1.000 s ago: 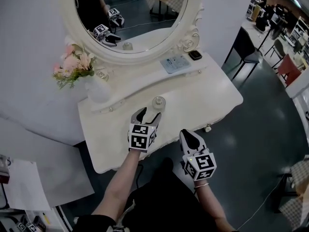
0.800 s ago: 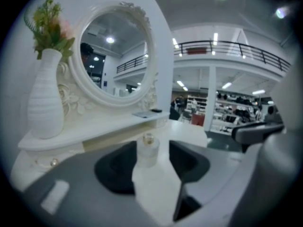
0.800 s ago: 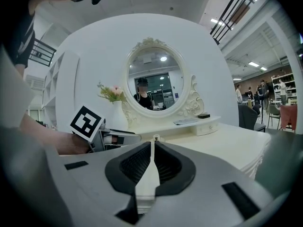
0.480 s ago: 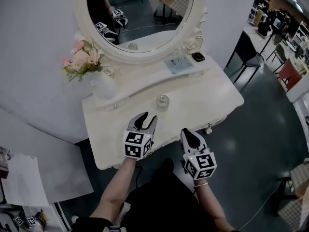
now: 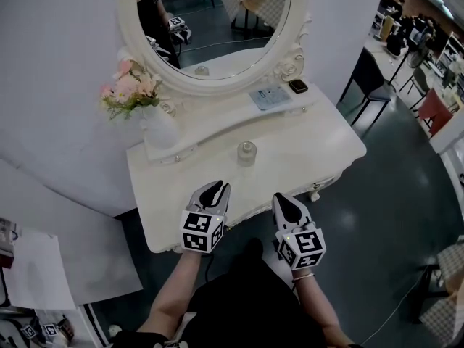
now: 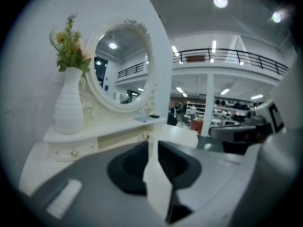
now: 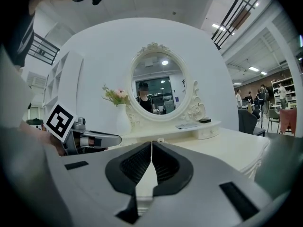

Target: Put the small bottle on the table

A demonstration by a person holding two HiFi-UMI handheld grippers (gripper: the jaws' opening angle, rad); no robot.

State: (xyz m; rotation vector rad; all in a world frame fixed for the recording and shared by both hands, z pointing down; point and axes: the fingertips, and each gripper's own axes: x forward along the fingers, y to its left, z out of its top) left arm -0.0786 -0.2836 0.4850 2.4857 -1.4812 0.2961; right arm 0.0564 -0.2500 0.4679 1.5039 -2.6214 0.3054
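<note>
The small bottle [image 5: 246, 151] stands upright on the top of the white dressing table [image 5: 319, 147], in front of the oval mirror [image 5: 217, 20] and a little below its lower rim, with nothing touching it, so I judge the placing itself done and the step in hand to be getting my tools clear cleanly. My left gripper [image 5: 212, 191] hangs over the table's front edge, on the side of the bottle away from the mirror and well apart from it. Its jaws are closing, with only a narrow slit between them and nothing in it. My right gripper [image 5: 285, 201] sits beside it, farther from the mirror again and just off the table's edge, with its jaws pressed together and empty. To finish well I would let the left jaws close where they are and make no move toward the mirror, since any forward reach would run straight at the bottle. I would draw both tools away from the mirror in a straight line, lifting a little so the left one does not catch the table's carved edge. The vase of flowers [image 5: 158, 125], below the mirror's left side, is far from either tool and needs no care. My last look would be at whether the bottle sits flat; from here it seems to.
</note>
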